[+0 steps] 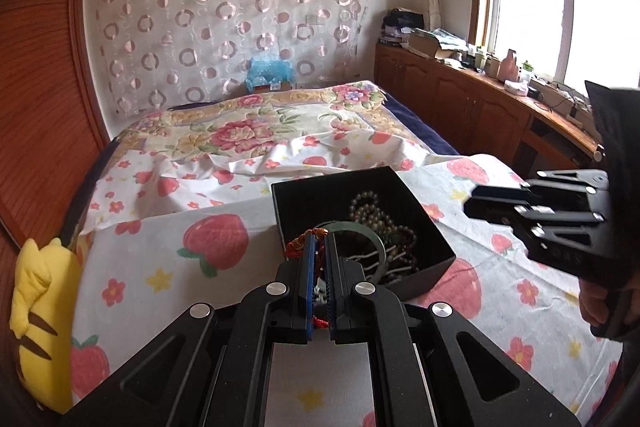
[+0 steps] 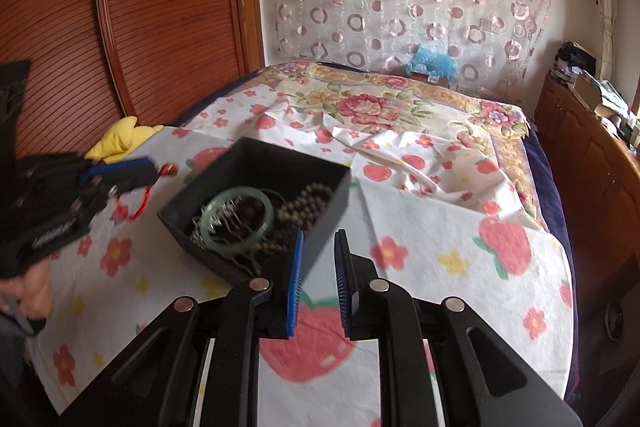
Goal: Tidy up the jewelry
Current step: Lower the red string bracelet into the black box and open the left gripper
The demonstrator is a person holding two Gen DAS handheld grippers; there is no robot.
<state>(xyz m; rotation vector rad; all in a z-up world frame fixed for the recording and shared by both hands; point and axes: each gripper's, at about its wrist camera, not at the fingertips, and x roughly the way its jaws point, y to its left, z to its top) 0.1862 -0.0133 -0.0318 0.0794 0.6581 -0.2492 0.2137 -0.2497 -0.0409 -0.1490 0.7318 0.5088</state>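
My left gripper (image 1: pixel 319 239) is shut on a red cord bracelet (image 1: pixel 300 245) with a red-gold knot, held just left of and above the near corner of a black box (image 1: pixel 424 271). Inside the box lie a green jade bangle (image 1: pixel 383 251) and brown bead strands (image 1: pixel 372 203). In the right wrist view my right gripper (image 2: pixel 320 235) stands with a narrow gap and nothing pressed between its pads, close to the box's (image 2: pixel 280 171) near right corner. The bangle (image 2: pixel 270 215), the beads (image 2: pixel 308 199), the left gripper (image 2: pixel 154 175) and its dangling cord (image 2: pixel 140 209) show there too.
The box sits on a strawberry-print cloth (image 1: pixel 160 267) over a floral bedspread (image 1: pixel 240 135). A yellow plush toy (image 1: pixel 36 307) lies at the bed's left edge by a wooden wardrobe (image 2: pixel 160 27). A cluttered wooden cabinet (image 1: pixel 460 99) runs under the window.
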